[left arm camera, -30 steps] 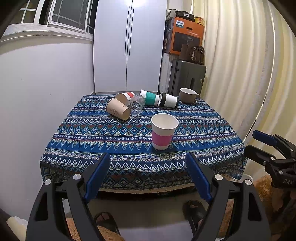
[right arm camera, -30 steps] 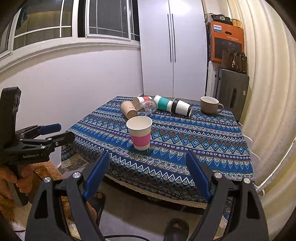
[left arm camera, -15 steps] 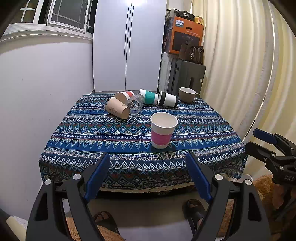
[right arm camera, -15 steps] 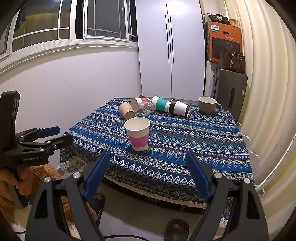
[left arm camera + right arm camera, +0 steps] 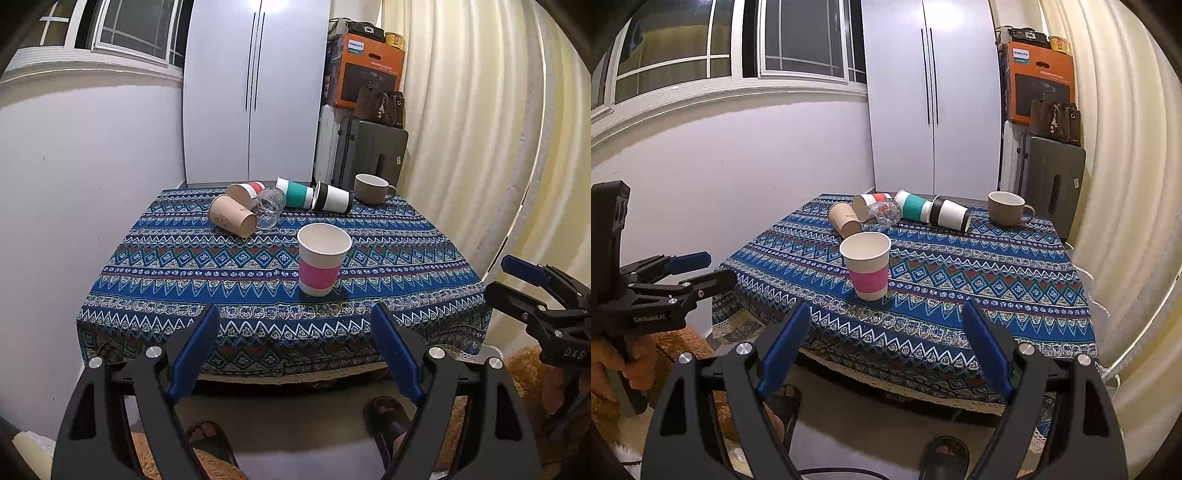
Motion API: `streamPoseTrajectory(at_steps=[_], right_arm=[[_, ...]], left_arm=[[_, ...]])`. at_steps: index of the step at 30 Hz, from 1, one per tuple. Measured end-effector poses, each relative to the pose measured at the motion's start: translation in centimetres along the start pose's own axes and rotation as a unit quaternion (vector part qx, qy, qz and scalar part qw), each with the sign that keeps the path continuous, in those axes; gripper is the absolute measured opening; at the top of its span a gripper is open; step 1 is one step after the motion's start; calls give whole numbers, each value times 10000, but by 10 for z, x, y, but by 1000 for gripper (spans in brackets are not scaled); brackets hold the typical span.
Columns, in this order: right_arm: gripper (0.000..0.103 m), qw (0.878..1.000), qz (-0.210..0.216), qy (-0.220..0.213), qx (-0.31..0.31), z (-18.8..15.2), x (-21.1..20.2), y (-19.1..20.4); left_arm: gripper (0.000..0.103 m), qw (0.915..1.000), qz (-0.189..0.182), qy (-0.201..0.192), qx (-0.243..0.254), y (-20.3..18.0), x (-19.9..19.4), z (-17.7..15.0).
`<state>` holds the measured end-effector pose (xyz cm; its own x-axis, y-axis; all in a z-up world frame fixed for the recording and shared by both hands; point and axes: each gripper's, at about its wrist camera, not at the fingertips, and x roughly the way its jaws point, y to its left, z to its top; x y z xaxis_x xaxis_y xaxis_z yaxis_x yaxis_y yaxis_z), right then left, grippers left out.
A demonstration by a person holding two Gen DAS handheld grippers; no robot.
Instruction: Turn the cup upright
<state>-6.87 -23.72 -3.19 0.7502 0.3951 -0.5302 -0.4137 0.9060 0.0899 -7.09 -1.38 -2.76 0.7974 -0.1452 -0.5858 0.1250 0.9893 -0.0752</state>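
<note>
Both grippers, left (image 5: 295,347) and right (image 5: 886,343), hang spread and empty off the table's (image 5: 177,306) near edge. The fallen cups (image 5: 232,220) lie clustered toward the far edge, axes roughly level, beyond the upright pink cup (image 5: 323,264); neither gripper looks clearly nearer.

A: Which words can be read?
B: "PHILIPS" on the orange box (image 5: 1041,86), upper right. "GenRobot.AI" on the left gripper (image 5: 696,266), at left edge.
A: More?
B: "DAS" on the right gripper (image 5: 515,280).
</note>
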Motion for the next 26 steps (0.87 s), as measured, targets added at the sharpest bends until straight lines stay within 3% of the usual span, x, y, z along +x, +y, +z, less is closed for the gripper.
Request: streamPoseTrajectory(at_steps=[26], right_arm=[[85, 10000, 0, 35, 5, -2, 2, 0]], left_arm=[[81, 10000, -38, 26, -42, 0, -1, 0]])
